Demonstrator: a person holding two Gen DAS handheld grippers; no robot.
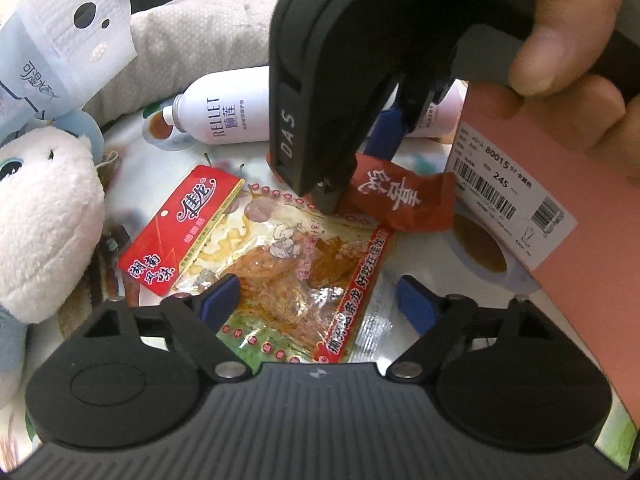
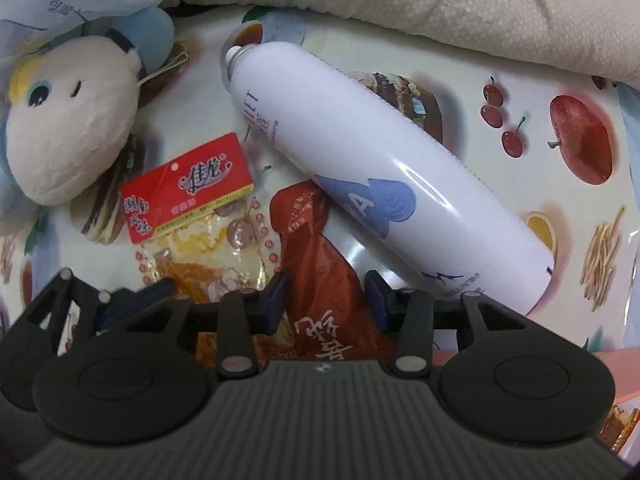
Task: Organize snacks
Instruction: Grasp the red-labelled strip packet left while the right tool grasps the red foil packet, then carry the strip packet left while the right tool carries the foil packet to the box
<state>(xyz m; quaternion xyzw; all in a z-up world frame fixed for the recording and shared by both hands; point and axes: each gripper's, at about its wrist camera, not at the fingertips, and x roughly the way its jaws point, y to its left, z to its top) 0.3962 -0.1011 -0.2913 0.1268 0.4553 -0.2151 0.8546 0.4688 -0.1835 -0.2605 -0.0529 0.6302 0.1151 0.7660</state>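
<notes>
Left claw (image 1: 320,300) spread wide, blue pads either side of the clear snack packet with red header (image 1: 256,264), not pinching it. Right claw (image 2: 326,294) also spread, straddling the dark red snack pouch (image 2: 316,264); can't tell if pads touch it. Pouch lies across the packet's far corner, at 1 o'clock from it in the left wrist view. White spray bottle (image 2: 360,160) lies just beside pouch at 2 o'clock. Plush toy (image 2: 68,128) at 10 o'clock. Pink box (image 1: 580,216) at 3 o'clock. All on fruit-print tablecloth (image 2: 500,92).
</notes>
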